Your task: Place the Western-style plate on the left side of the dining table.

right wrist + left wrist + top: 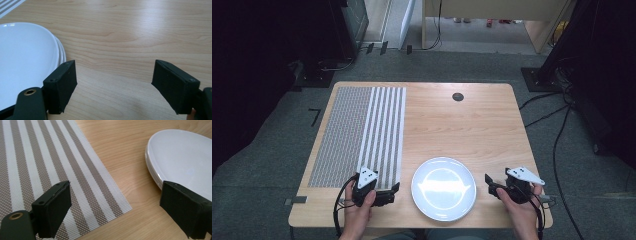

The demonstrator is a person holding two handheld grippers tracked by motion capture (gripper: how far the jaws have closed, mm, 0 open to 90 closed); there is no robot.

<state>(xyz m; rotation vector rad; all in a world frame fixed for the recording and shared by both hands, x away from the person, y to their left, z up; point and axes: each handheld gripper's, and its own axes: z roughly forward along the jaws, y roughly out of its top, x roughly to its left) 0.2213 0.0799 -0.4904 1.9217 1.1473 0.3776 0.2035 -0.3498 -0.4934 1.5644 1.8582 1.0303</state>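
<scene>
High view: white plate point(443, 188) sits empty at the counter's point(462, 125) near edge beside the striped mat point(362, 135), flanked by left gripper point(393, 192) and right gripper point(490, 184), jaws spread wide, holding nothing, seemingly poised to lift it.

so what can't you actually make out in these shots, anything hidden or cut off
- Plate: its edge looks layered in both gripper views; one plate or a stack, cannot tell.
- Placemat: in the high view the left gripper covers its near corner; the left gripper view cuts it off at the left and top edges.
- Small dark round thing at the table's far edge: too small to identify.
- Right gripper: the hand hides its body in the high view.
</scene>
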